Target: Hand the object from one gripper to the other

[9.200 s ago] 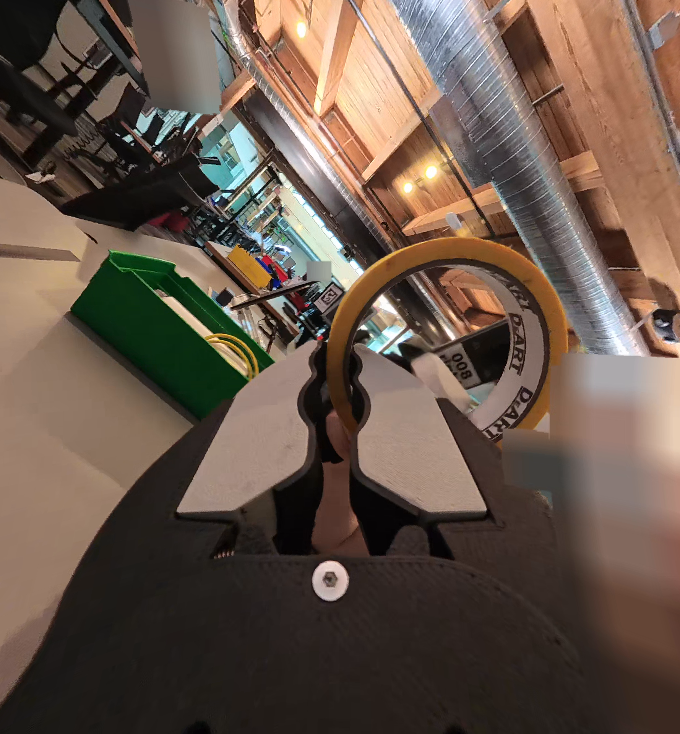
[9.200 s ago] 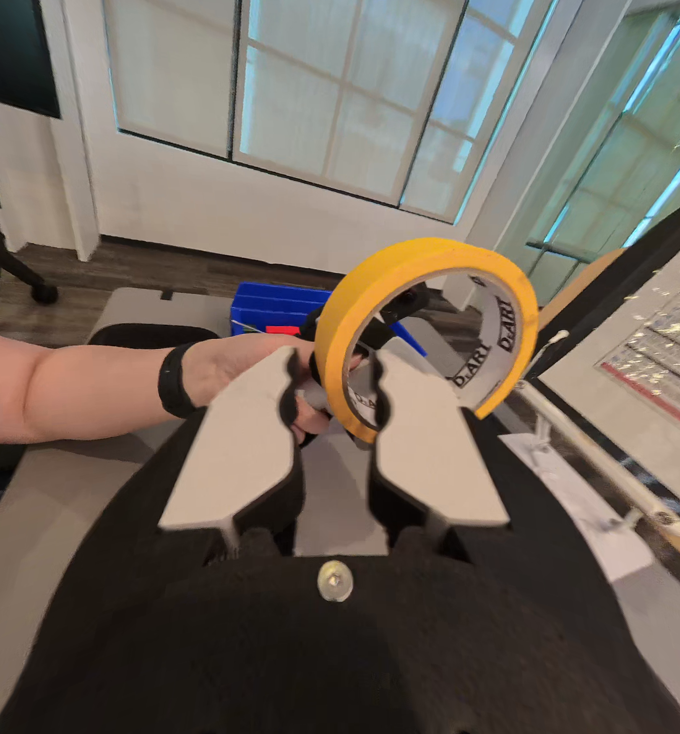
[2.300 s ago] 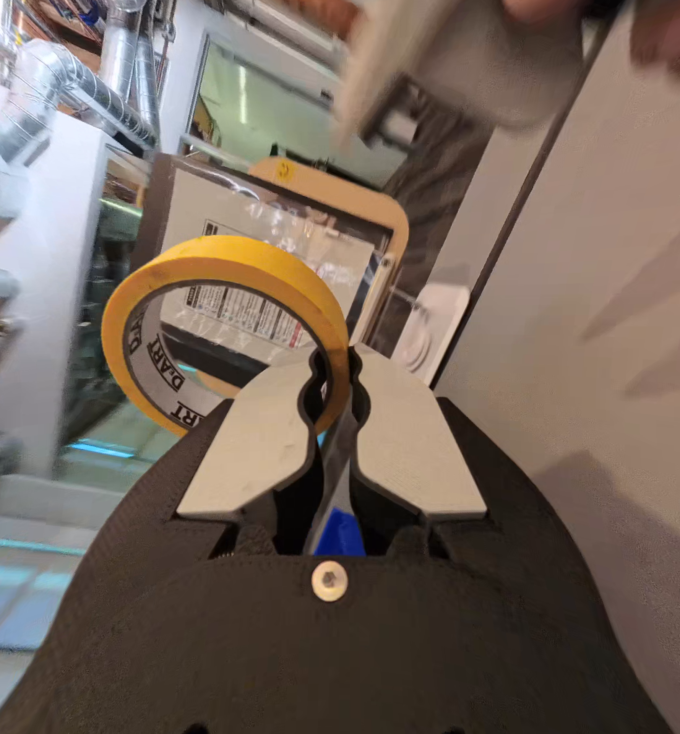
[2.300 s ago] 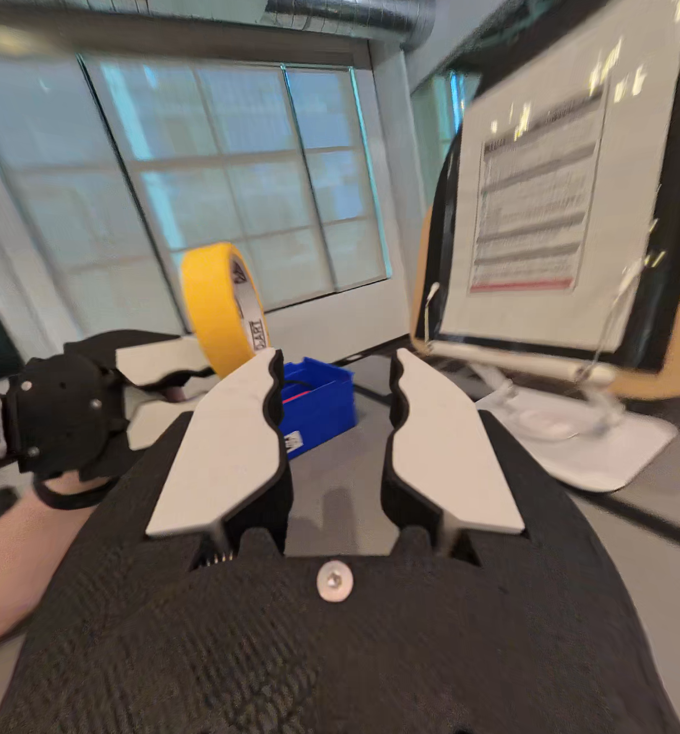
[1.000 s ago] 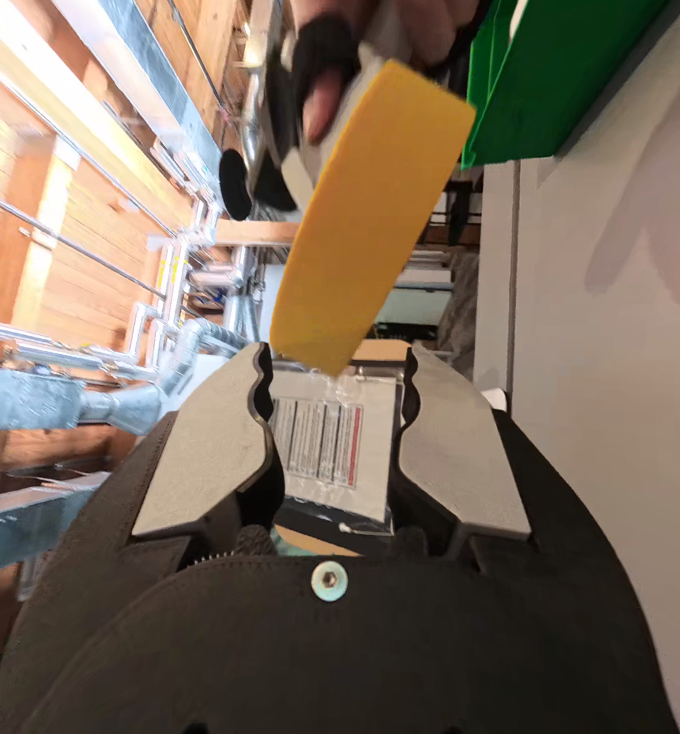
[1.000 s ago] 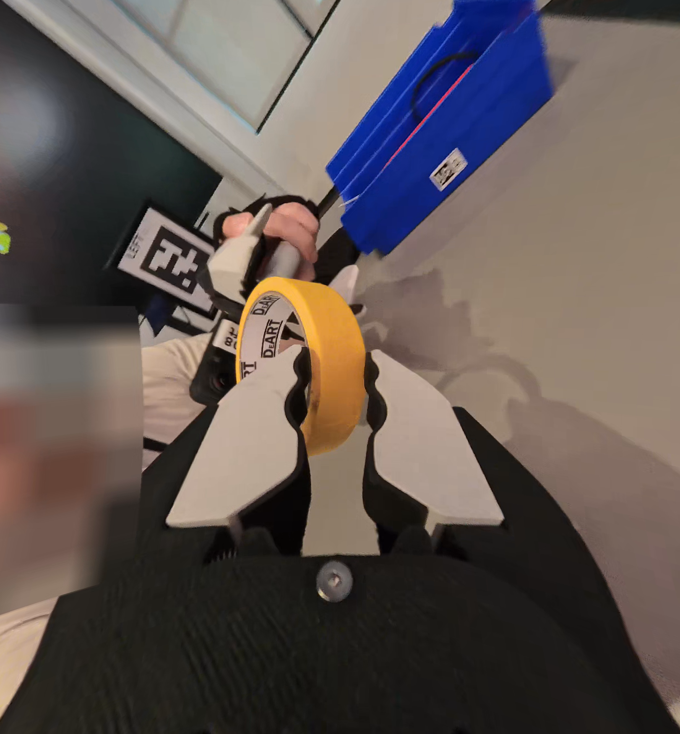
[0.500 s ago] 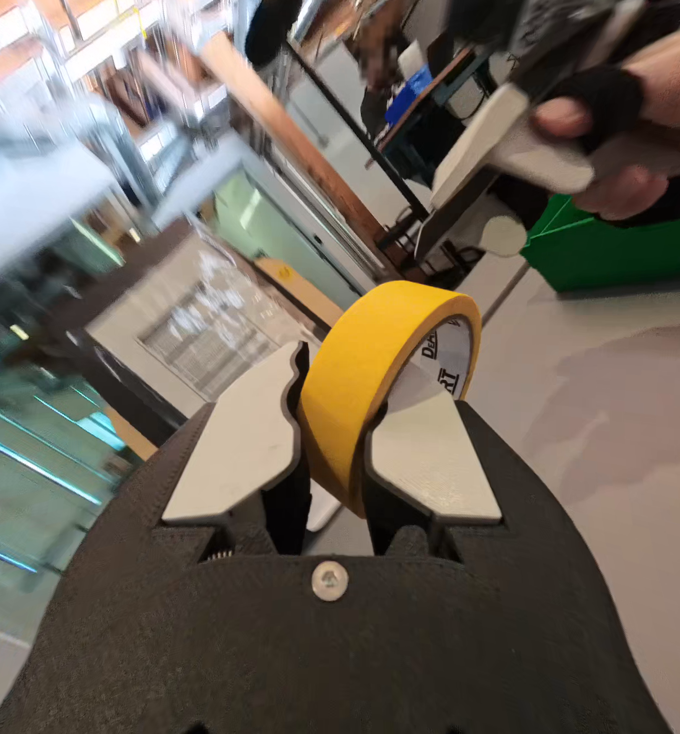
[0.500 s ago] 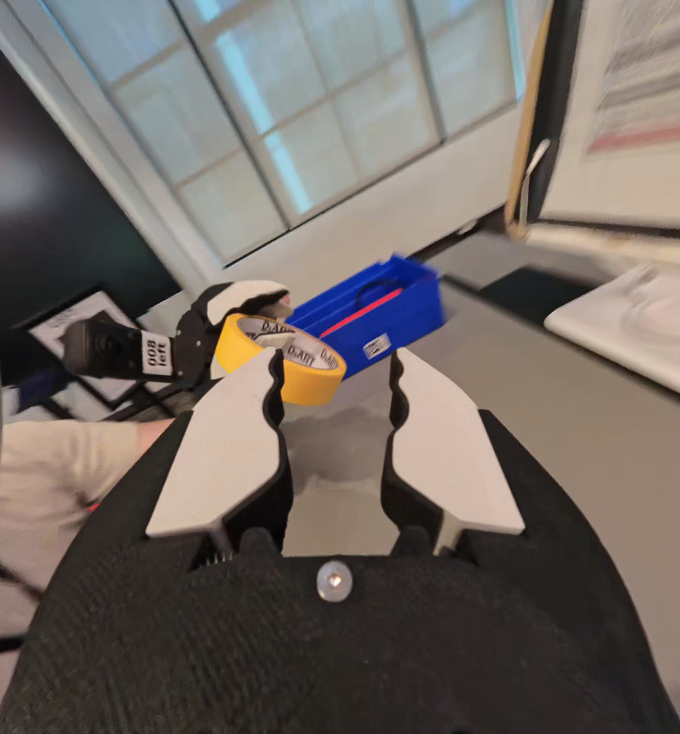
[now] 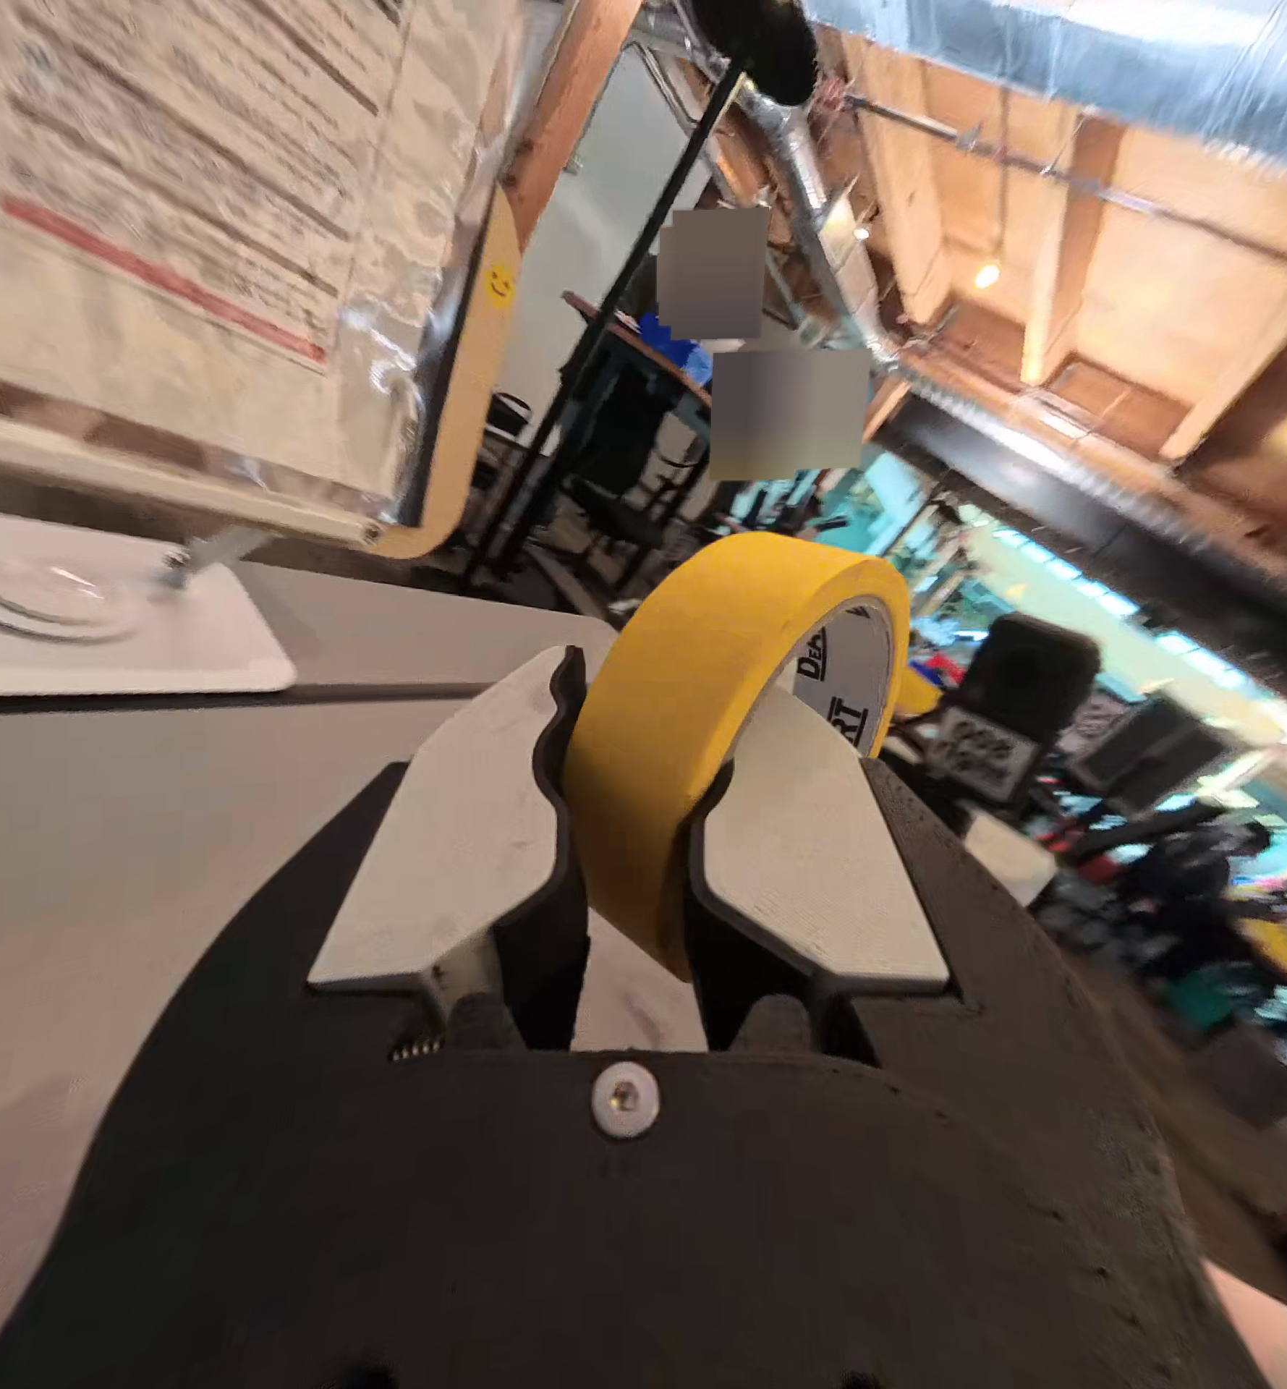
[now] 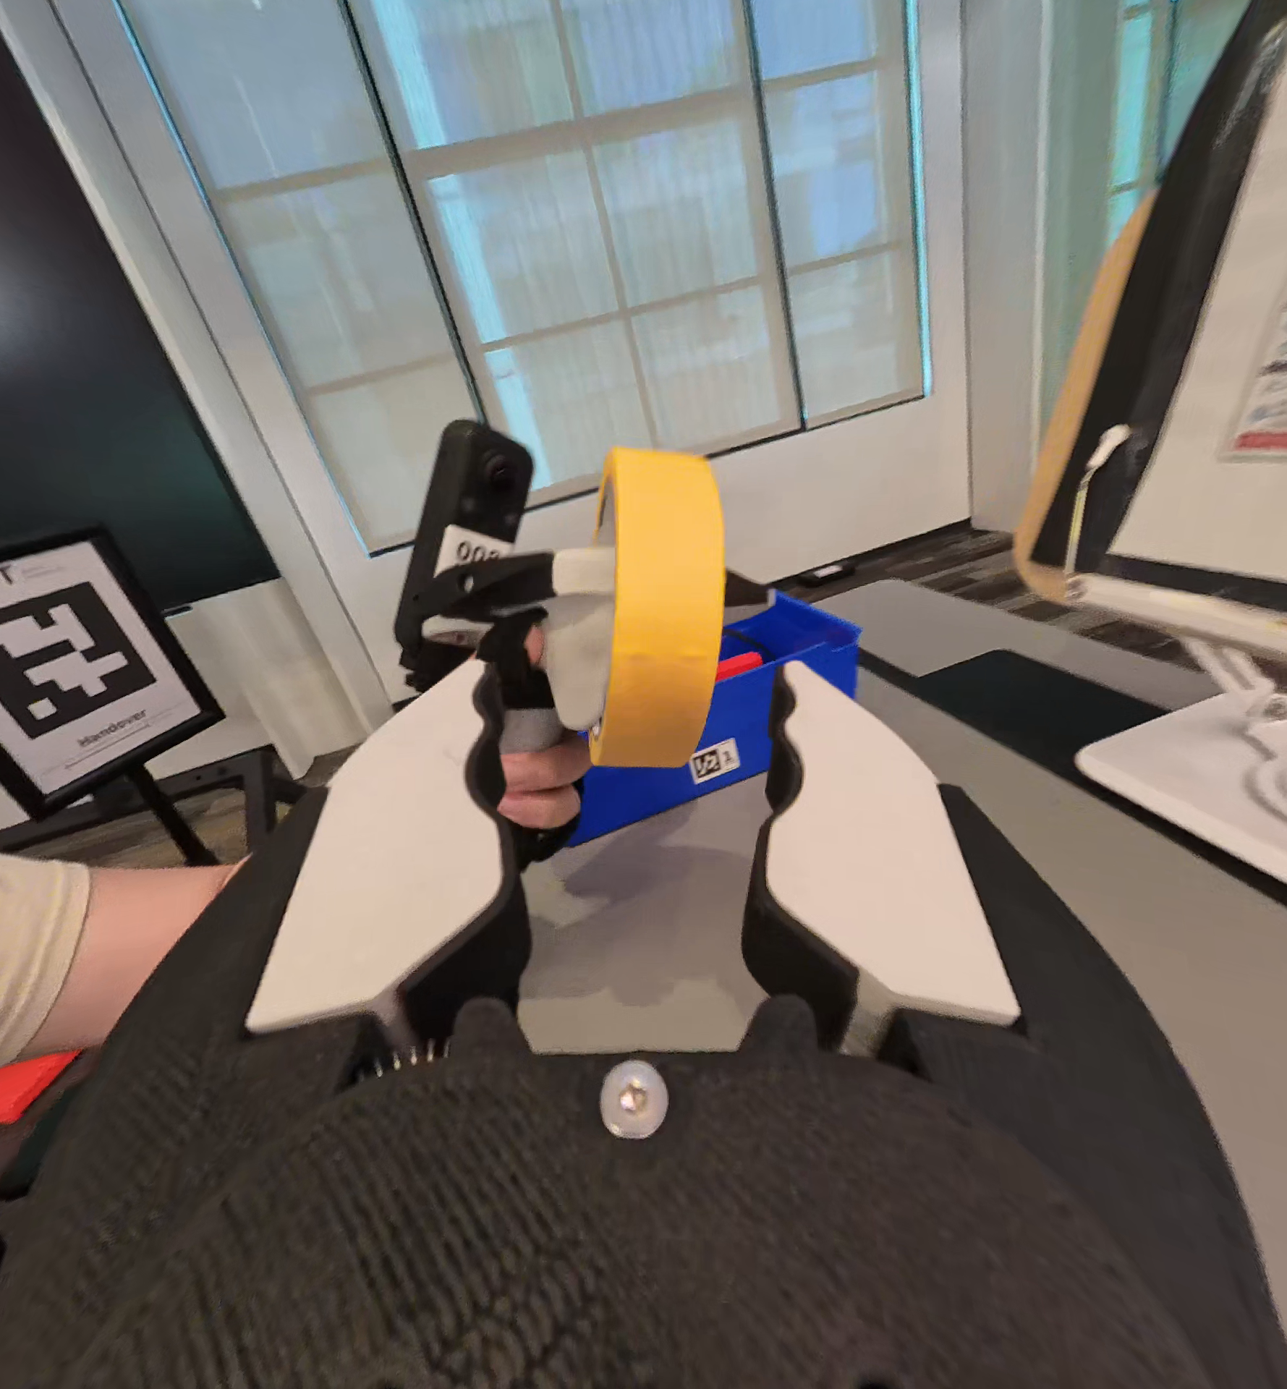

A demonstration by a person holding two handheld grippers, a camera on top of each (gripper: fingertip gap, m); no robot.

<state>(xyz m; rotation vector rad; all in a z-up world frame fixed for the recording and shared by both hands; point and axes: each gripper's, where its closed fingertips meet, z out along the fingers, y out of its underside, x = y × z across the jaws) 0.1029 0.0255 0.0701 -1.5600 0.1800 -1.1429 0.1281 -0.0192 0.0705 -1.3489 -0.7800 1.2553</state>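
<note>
A yellow tape roll with a white printed core is clamped between the fingers of my left gripper, which is shut on the roll's rim. In the right wrist view the same roll stands upright and edge-on, held by the left gripper in a person's hand. My right gripper is open and empty. Its fingertips sit just short of the roll, one on each side of its lower edge, without touching it.
A blue bin stands on the grey table behind the roll. A framed page on a white stand is at the right, and also shows in the left wrist view. A marker sign on an easel stands at the left. About 6 cm separates my left fingertips from my right.
A second ago my right gripper held the roll and the left was open. The left has since shut on it, the right has let go, and the roll now stands upright before the right's jaws.
</note>
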